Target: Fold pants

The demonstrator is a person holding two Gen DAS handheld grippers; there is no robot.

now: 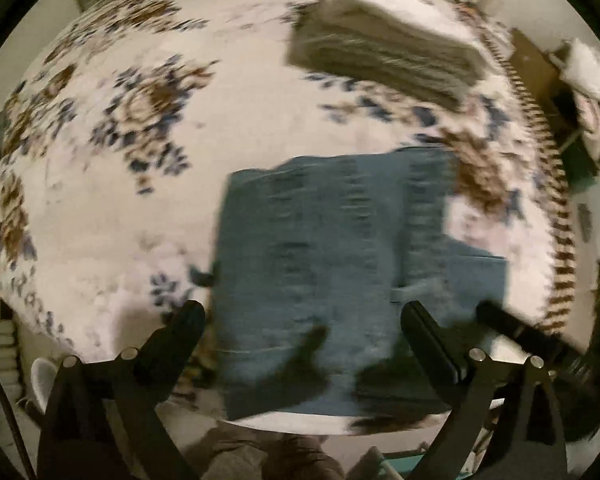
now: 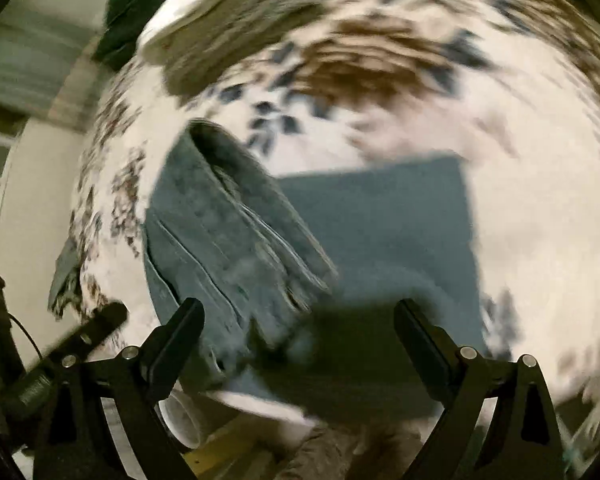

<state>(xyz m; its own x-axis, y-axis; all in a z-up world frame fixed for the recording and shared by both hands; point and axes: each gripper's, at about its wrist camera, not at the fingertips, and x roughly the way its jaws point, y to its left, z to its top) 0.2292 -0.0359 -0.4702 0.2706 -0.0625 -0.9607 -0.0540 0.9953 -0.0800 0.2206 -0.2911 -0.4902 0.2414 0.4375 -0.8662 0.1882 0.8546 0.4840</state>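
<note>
Blue denim pants (image 1: 320, 248) lie folded on a white floral blanket (image 1: 140, 160), near its front edge. In the right wrist view the pants (image 2: 372, 216) show a flat lower layer with a thicker folded part (image 2: 228, 224) on its left. My left gripper (image 1: 304, 320) is open and empty, hovering above the near end of the pants. My right gripper (image 2: 300, 320) is open and empty above the pants' near edge. The right gripper's finger (image 1: 512, 324) shows at the right of the left wrist view. Both views are motion-blurred.
A folded olive-grey garment (image 1: 384, 56) lies at the far side of the blanket, also in the right wrist view (image 2: 236, 36). The blanket's striped edge (image 1: 556, 184) runs down the right. A white cup-like object (image 2: 184, 420) sits below the front edge.
</note>
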